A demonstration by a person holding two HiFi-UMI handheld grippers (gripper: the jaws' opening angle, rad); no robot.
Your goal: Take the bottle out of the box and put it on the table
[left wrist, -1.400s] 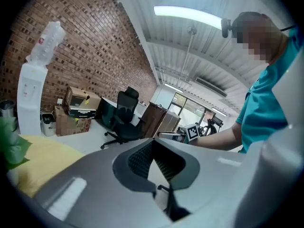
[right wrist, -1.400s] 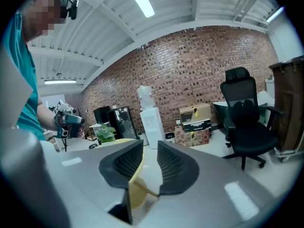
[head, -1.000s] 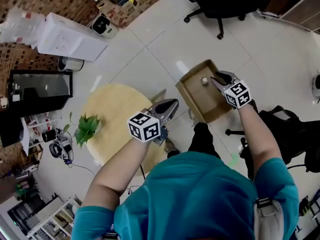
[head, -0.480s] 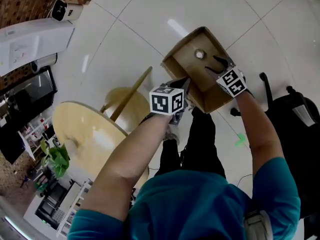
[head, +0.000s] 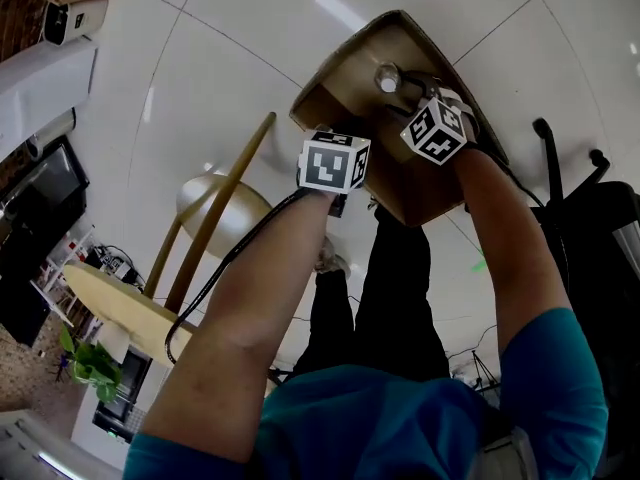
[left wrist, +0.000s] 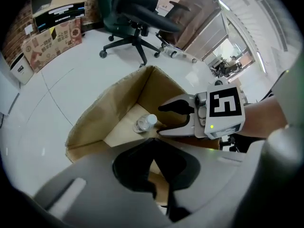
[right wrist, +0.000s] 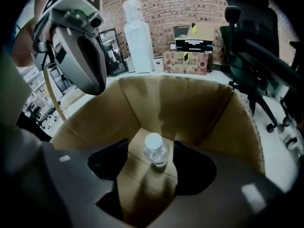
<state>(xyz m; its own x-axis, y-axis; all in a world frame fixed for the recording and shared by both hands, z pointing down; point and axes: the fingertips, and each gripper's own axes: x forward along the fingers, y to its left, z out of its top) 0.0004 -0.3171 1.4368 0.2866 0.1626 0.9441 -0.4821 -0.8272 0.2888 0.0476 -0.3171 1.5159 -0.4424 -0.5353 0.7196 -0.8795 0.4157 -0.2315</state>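
An open cardboard box (head: 330, 80) stands on the white floor. Inside it a clear bottle with a white cap (head: 387, 78) stands upright on the box bottom. My right gripper (head: 404, 80) reaches down into the box. Its jaws are opening, and the bottle (right wrist: 156, 151) stands just ahead of the tips, untouched by the pads. The left gripper view shows that gripper (left wrist: 161, 121) open beside the bottle (left wrist: 144, 123). My left gripper (left wrist: 151, 145) hangs over the near box wall (left wrist: 95, 122) with its dark pads together and nothing in them.
A round wooden table (head: 120, 303) on slanted legs stands left of the box, with a green plant (head: 88, 363) on it. A black office chair (left wrist: 133, 18) and stacked cartons (left wrist: 52, 34) lie beyond the box. A white water dispenser (right wrist: 137, 32) stands by the brick wall.
Both grippers have come down from above to the box. The left one left the table side. The right one sank inside near the bottle and spread its jaws.
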